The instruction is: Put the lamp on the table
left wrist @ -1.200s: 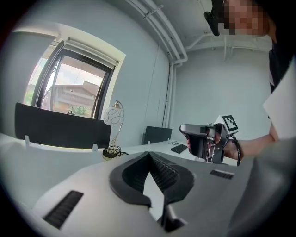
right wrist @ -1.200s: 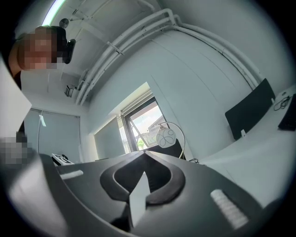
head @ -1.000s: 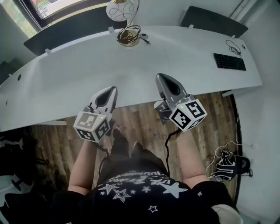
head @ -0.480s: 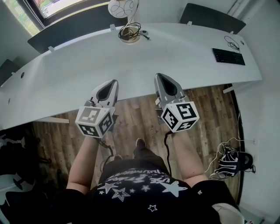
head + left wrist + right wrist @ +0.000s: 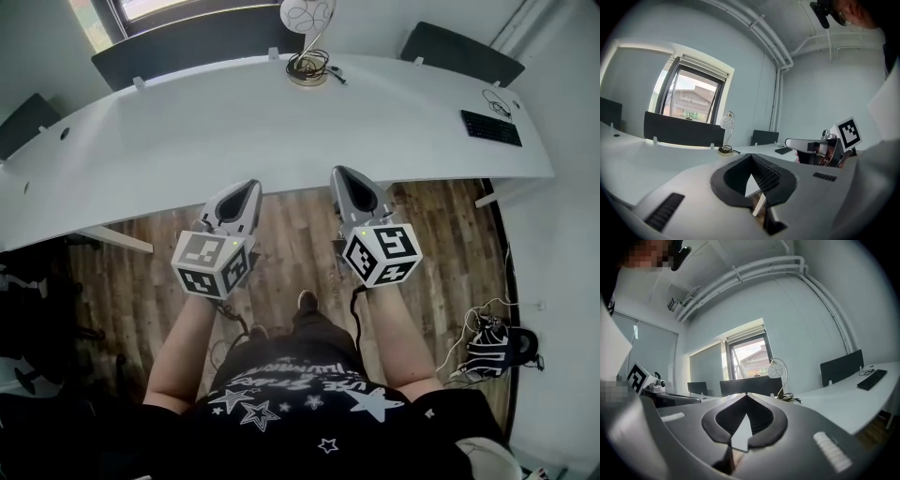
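the left tongs (image 5: pixel 249 187) and the right tongs (image 5: pixel 341 175) are held side by side at the centre of the head view, over the wooden floor (image 5: pixel 291 244) and just short of the near edge of the surface (image 5: pixel 187 131). in each gripper view the jaws are seen closed tip to tip, with nothing between them.

the lamp (image 5: pixel 307 67) is found at the top centre of the head view, upright on the far side of the surface and well apart from both tongs. its cord (image 5: pixel 319 62) lies coiled on the base.

the round shade (image 5: pixel 307 13) is judged light and fragile, and the thin curved stem (image 5: pixel 785 380) stiff but probably smooth enough to slip. most of the weight is presumed to sit in the base, so a hold low on the stem, just above the base, is favoured. the shade is best left untouched, and the loose cord could snag if the lamp is lifted. as the lamp already stands on the surface, the task is judged done or nearly done.
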Motion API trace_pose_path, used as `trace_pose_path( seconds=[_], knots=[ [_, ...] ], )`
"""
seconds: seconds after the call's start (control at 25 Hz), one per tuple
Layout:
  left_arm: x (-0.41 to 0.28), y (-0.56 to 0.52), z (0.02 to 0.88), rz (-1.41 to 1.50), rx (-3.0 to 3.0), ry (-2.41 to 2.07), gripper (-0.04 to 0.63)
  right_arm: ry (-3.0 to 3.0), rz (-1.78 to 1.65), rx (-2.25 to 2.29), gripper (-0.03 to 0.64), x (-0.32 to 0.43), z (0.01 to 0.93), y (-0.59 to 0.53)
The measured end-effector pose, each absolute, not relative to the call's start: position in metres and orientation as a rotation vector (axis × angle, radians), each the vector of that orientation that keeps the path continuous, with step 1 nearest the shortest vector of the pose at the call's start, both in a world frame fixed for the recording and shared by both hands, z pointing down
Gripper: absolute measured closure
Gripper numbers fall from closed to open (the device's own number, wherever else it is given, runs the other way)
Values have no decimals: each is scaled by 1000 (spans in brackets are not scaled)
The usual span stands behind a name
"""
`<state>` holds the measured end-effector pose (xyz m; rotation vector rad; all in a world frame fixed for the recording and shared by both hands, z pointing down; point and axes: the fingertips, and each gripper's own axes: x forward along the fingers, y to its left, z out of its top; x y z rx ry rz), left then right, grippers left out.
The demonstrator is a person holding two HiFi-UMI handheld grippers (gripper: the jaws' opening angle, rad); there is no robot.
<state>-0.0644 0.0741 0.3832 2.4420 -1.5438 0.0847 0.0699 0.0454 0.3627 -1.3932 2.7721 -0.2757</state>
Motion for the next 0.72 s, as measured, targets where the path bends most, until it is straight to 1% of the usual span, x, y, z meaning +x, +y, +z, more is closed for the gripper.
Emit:
trace_pose_path(
  seconds=[0.28,0.56,0.72],
  knots=[
    [-122,131,391,64,2429,-1521,589,2796,-306,-1418,615,20,375,108],
    [-138,166,408,67,2437,-1432,589,2848,-309,-1451,615,-8,390,159],
    [-145,181,413,66,2437,-1417,589,2838,-327,-1469,615,-9,396,177]
  ],
)
